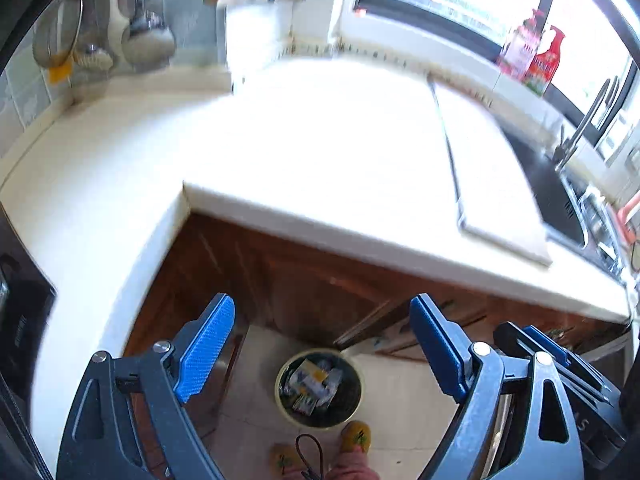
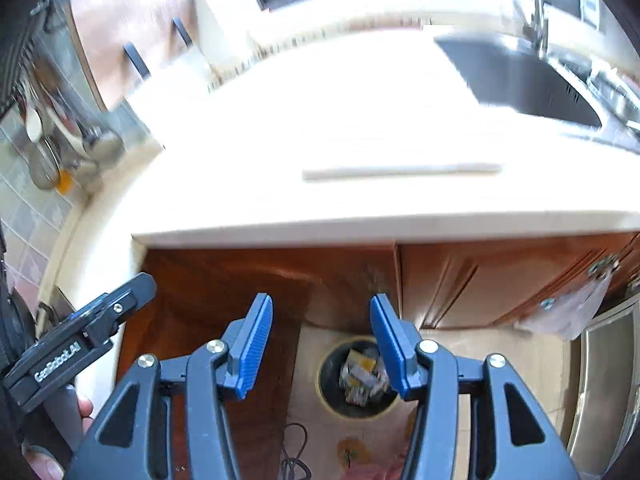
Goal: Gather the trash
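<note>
A round trash bin (image 1: 319, 390) stands on the floor below the counter, with crumpled wrappers (image 1: 314, 384) inside. It also shows in the right wrist view (image 2: 356, 380), with the wrappers (image 2: 362, 376) in it. My left gripper (image 1: 322, 344) is open and empty, held high above the bin. My right gripper (image 2: 322, 344) is open and empty, also above the bin. The right gripper shows at the lower right of the left wrist view (image 1: 552, 356). The left gripper's body shows at the left of the right wrist view (image 2: 80, 340).
A white L-shaped counter (image 1: 300, 152) carries a white cutting board (image 1: 488, 168). A dark sink (image 2: 520, 80) with a tap is at the right. Utensils (image 1: 144, 32) hang on the tiled wall. Brown cabinet doors (image 2: 480, 280) stand under the counter. Slippered feet (image 1: 356, 436) are by the bin.
</note>
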A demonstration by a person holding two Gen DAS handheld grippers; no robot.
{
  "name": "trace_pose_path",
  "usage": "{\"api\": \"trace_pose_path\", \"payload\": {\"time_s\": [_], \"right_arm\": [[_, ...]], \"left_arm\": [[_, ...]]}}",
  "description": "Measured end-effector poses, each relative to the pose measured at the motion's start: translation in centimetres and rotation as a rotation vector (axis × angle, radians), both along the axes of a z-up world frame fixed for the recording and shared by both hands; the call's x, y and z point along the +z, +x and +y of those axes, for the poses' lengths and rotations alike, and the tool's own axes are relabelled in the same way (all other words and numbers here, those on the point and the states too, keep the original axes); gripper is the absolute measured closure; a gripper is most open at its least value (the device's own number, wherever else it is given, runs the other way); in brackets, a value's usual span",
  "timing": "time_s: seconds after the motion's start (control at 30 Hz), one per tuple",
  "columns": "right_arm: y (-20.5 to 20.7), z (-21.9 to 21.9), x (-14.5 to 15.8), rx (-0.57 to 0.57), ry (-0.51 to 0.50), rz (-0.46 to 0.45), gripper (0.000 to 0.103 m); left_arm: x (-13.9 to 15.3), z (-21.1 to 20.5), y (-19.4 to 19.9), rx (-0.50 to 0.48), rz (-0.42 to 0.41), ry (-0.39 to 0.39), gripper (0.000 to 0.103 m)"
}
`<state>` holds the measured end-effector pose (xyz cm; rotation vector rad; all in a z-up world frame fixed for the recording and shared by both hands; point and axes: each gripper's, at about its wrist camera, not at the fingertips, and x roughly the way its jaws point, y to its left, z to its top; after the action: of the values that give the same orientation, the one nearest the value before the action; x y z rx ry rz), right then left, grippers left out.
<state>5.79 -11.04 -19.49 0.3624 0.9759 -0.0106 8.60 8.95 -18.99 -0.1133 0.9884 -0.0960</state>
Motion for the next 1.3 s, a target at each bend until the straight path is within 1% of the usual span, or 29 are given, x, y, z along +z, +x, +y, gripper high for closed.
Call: {"api": "trace_pose_path", "payload": {"time_s": [0.13, 0.27, 0.3, 0.4, 0.5, 0.63, 0.77, 1.3], "right_arm": [[-0.4, -0.3, 5.5, -0.02, -0.006, -0.078, 0.051], [-1.0, -0.4, 10.9, -0.024, -0.029, -0.163, 0.051], [-1.3, -0.6, 12.2, -0.025, -0.035, -0.178, 0.051], [-1.9, -0.5, 15.0, -0.025, -0.055, -0.2, 0.051], [-2.7, -0.4, 17.0, -0.017, -0.086, -0.216, 0.051], [-3.6, 0.1, 18.5, -0.017, -0.12, -0.23, 0.051], [-3.8, 0.2, 19.0, -0.004, -0.138, -0.231, 0.05], [-2.3, 0.2, 19.1, 0.042, -0.159, -0.226, 0.05]], "left_arm": [[4.8, -0.3, 0.7, -0.001, -0.031, 0.001, 0.013], [9.8, -0.3, 0.4, -0.002, -0.079, -0.032, 0.003], [11.0, -0.4, 0.2, -0.005, -0.095, -0.035, 0.002], [14.2, -0.6, -1.0, -0.003, -0.135, 0.004, 0.001], [16.3, -1.1, -1.8, -0.001, -0.141, 0.042, 0.001], [17.9, -1.4, -3.1, 0.015, -0.143, 0.059, 0.001], [18.2, -1.5, -3.6, 0.027, -0.151, 0.065, 0.001], [17.6, -2.6, -2.7, 0.037, -0.142, 0.078, 0.001]]}}
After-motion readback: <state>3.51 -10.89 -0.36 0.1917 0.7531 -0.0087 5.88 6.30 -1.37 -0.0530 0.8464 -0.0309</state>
